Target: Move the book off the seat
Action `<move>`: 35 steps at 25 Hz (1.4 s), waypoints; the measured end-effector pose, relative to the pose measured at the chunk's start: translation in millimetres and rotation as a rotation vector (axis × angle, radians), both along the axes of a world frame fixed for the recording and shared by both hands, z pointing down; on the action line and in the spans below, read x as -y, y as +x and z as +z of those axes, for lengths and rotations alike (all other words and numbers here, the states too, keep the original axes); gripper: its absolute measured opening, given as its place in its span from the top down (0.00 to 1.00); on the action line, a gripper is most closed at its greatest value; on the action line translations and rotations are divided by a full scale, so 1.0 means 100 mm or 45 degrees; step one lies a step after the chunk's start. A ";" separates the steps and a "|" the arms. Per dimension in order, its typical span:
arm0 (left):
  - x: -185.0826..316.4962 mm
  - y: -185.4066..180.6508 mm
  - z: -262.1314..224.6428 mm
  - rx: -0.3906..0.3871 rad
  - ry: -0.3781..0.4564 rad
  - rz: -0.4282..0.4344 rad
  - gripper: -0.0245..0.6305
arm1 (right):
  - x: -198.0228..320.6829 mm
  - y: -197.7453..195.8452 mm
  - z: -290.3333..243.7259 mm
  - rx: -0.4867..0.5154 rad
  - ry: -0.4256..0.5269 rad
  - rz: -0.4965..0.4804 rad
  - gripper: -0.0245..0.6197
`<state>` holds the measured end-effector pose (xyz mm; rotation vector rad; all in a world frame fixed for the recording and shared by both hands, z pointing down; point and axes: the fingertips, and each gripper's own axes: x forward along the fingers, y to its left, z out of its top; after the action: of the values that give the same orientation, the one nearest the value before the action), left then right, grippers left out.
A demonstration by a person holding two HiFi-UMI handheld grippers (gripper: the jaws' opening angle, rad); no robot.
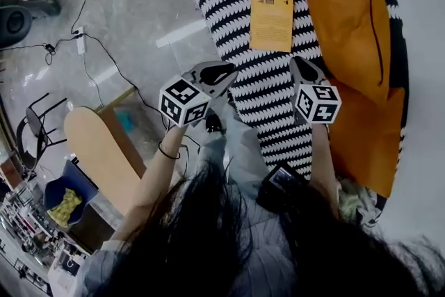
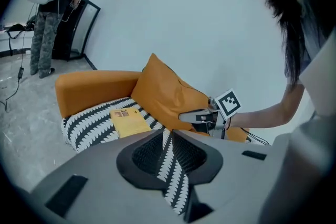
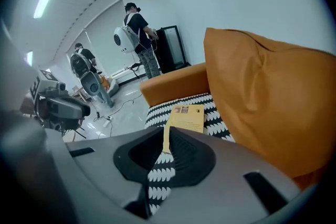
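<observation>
Book (image 1: 271, 19) on seat (image 1: 268, 90) | left tool (image 1: 224, 73), right tool (image 1: 300, 66) closed, hovering

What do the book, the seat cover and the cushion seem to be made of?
Book: probably thin card, matte yellow, lying flat.
Seat cover: apparently knitted or woven cloth, black-and-white scalloped rows.
Cushion: orange fabric, matte, with soft creases.

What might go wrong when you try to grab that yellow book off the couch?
1. The book lies flat on the soft black-and-white seat cover, so the fingers may pinch fabric or only shove it.
2. The left gripper and right gripper are shut and short of it; they must open first.
3. The orange cushion sits close beside the book, so the right gripper could bump it.
</observation>
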<state>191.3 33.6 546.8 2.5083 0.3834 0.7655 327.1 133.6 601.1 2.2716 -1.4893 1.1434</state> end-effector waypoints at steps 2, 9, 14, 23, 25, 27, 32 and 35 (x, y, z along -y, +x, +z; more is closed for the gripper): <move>0.03 0.15 0.21 0.027 0.001 0.001 0.89 | 0.02 0.09 0.23 0.042 -0.001 -0.011 0.90; 0.10 0.59 0.86 0.112 -0.065 0.014 0.78 | -0.02 0.40 0.96 0.122 -0.058 0.006 0.90; 0.19 0.84 1.30 0.172 -0.109 0.017 0.70 | 0.05 0.56 1.31 0.276 0.017 0.088 0.86; 0.40 1.36 2.10 0.301 -0.144 -0.016 0.60 | 0.20 0.85 2.01 0.384 0.000 0.141 0.66; 0.41 1.46 2.22 0.332 -0.145 -0.008 0.58 | 0.21 0.87 2.10 0.390 -0.012 0.135 0.62; 0.43 1.52 2.34 0.360 -0.151 -0.009 0.57 | 0.22 0.86 2.17 0.397 -0.020 0.141 0.60; 0.47 1.62 2.51 0.407 -0.217 -0.093 0.55 | 0.25 0.81 2.18 0.492 0.010 0.202 0.59; 0.38 1.70 2.58 0.434 -0.228 -0.087 0.55 | 0.26 0.86 2.17 0.503 0.001 0.204 0.59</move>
<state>361.7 -4.8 804.4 2.1629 0.2338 1.0589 413.6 107.4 818.6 2.2944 -1.4453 1.7201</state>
